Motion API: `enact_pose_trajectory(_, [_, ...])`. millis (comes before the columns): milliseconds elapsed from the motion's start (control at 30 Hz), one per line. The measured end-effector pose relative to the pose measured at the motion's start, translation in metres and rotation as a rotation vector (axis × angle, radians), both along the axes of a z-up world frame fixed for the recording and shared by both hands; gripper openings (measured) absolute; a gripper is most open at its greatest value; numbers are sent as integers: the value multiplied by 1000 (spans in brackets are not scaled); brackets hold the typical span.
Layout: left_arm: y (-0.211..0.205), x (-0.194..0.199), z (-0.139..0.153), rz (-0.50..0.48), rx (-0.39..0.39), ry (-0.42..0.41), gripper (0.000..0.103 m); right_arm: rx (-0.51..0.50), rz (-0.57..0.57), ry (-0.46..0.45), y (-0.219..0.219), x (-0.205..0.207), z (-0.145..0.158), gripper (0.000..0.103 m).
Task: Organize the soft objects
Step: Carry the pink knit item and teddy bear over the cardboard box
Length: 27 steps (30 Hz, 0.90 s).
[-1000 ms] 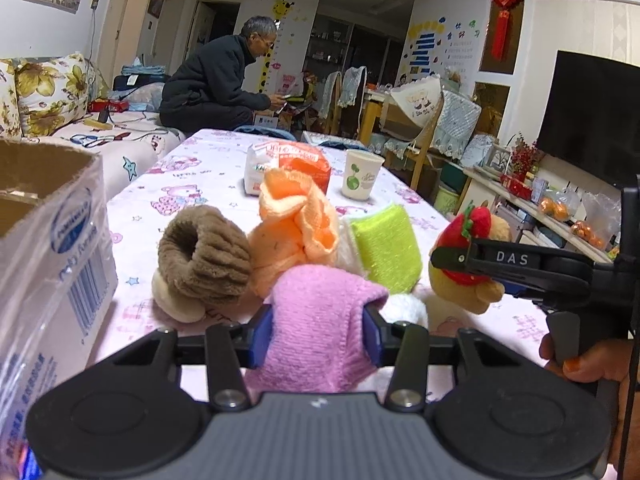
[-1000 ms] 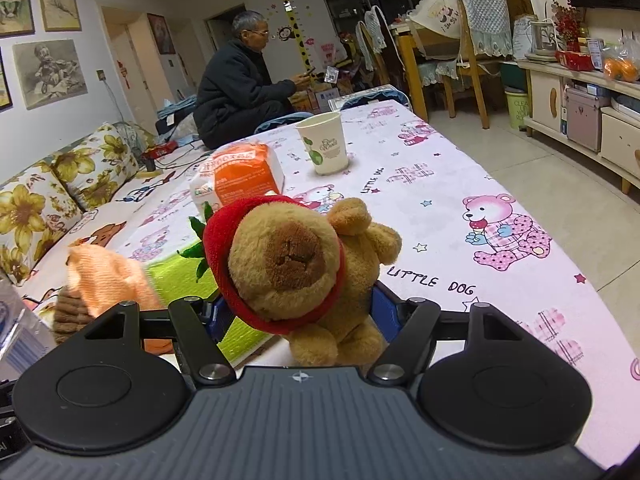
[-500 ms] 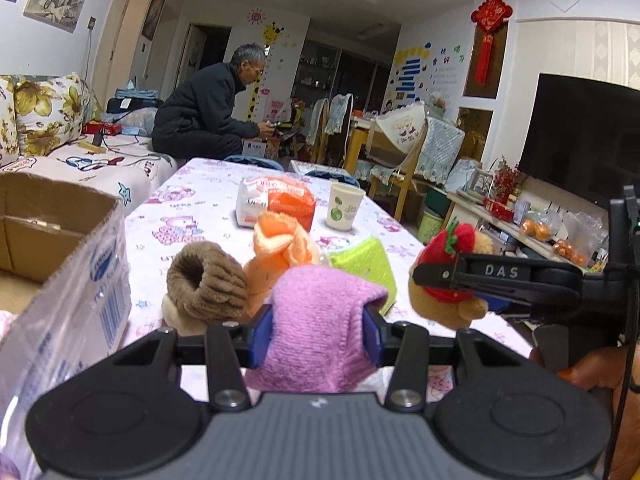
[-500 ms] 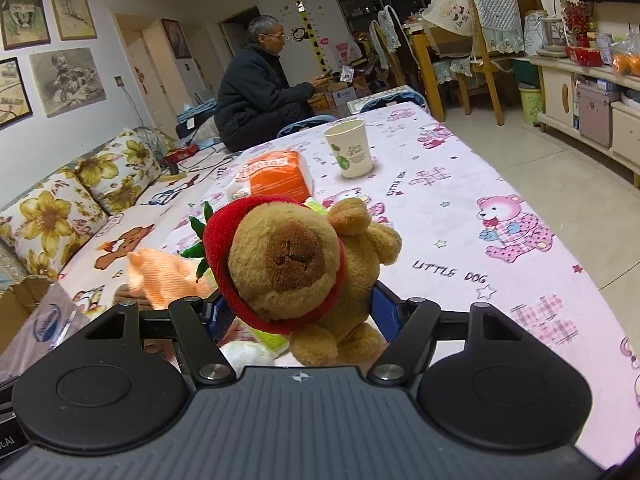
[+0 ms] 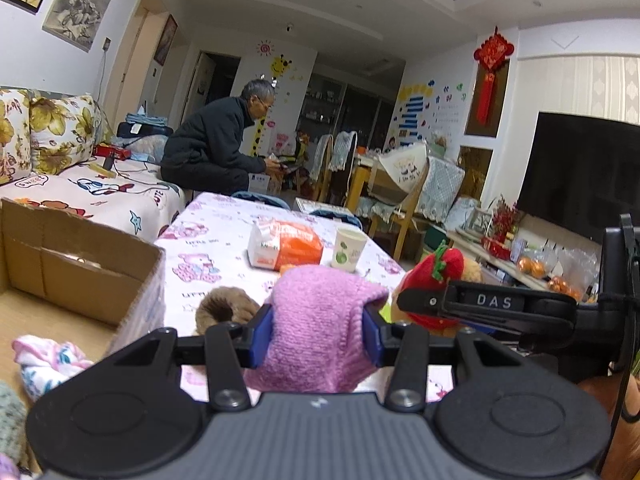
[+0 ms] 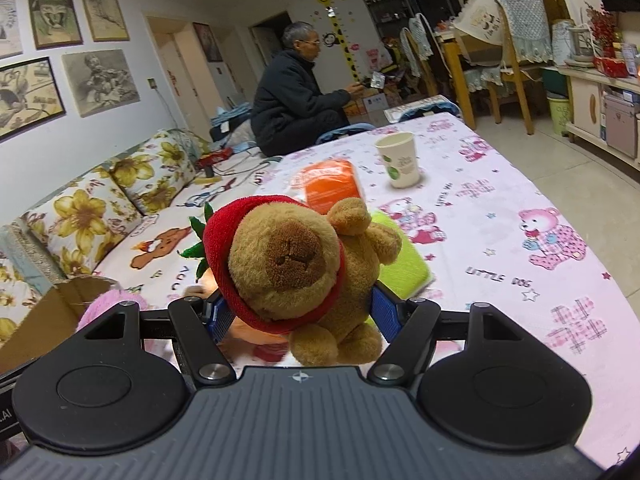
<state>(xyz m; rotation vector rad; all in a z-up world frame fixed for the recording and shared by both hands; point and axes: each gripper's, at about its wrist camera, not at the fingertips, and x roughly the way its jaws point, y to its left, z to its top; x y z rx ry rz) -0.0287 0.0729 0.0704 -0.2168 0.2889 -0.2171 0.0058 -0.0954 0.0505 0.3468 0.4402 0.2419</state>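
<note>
My left gripper [image 5: 318, 334] is shut on a pink knitted sock [image 5: 320, 320] and holds it above the table, beside an open cardboard box [image 5: 80, 272] at the left. My right gripper [image 6: 304, 314] is shut on a brown plush bear with a red strawberry hood [image 6: 296, 264], lifted off the table. The bear [image 5: 440, 276] also shows in the left wrist view, to the right of the sock. A brown fuzzy sock [image 5: 226, 310] and a green sponge cloth [image 6: 400, 264] lie on the table.
The table has a pink cartoon cloth [image 6: 520, 240]. An orange tissue pack [image 5: 284, 246] and a paper cup [image 5: 349, 248] stand farther back. A patterned cloth [image 5: 44, 360] lies in the box. A person [image 5: 216, 152] sits beyond the table. A floral sofa [image 6: 100, 216] is at the left.
Both grippers have risen and moved left with their objects. The box's open inside has come into the left wrist view. The soft things on the table now sit lower and partly hidden.
</note>
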Motion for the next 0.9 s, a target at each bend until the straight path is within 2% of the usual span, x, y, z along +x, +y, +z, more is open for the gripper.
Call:
enact_pose_trajectory(433, [41, -24, 16, 81, -92, -78, 45, -20, 149, -77, 51, -3, 19, 86])
enact_pose_trajectory(700, [80, -41, 22, 198, -147, -117, 46, -84, 255, -132, 92, -3, 24, 86])
enact_pose_trajectory(900, [107, -45, 20, 289, -177, -105, 46, -109, 324, -148, 116, -3, 26, 87])
